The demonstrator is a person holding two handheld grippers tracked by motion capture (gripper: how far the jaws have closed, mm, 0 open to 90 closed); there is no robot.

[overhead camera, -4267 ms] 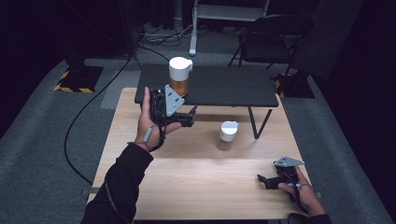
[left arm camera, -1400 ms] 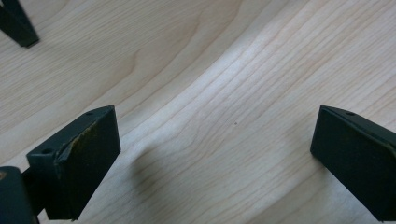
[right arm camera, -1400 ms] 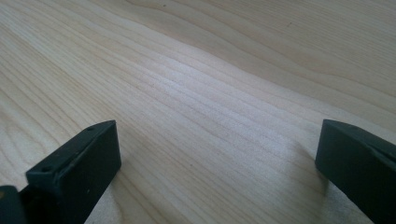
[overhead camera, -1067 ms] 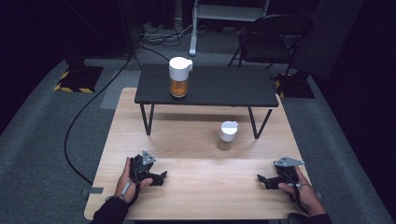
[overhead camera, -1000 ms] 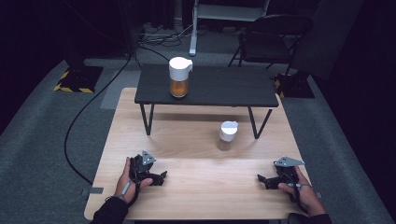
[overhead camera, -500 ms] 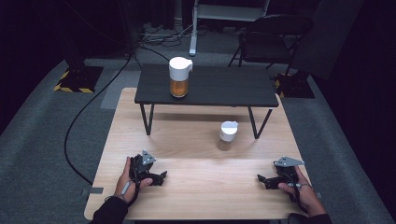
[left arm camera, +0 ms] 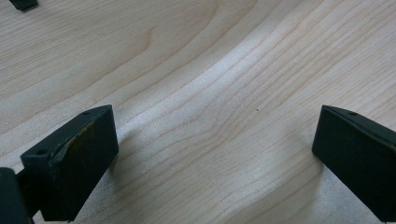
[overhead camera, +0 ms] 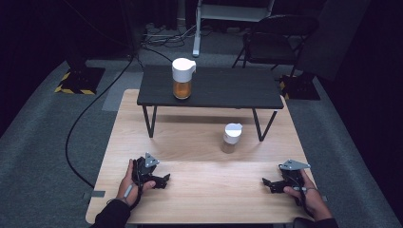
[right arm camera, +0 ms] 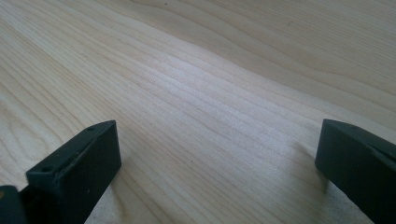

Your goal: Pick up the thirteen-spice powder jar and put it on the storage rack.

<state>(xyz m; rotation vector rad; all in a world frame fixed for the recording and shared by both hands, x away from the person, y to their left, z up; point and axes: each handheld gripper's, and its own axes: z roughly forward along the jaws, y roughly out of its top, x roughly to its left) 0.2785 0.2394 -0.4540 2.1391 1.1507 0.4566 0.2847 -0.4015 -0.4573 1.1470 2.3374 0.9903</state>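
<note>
Wooden table point(overhead camera: 204, 190): small jar point(overhead camera: 231, 138) beyond both grippers.

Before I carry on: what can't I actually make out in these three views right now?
- Small white-capped jar, high view: too small to tell its contents.
- Tall white-lidded amber jar on the black shelf, high view: label and fill detail too small.
- Left hand-held gripper, right hand-held gripper, high view: jaws tiny and dark.
- Gripper views: jaws cut by the frame's edge, over the light wooden table.
</note>
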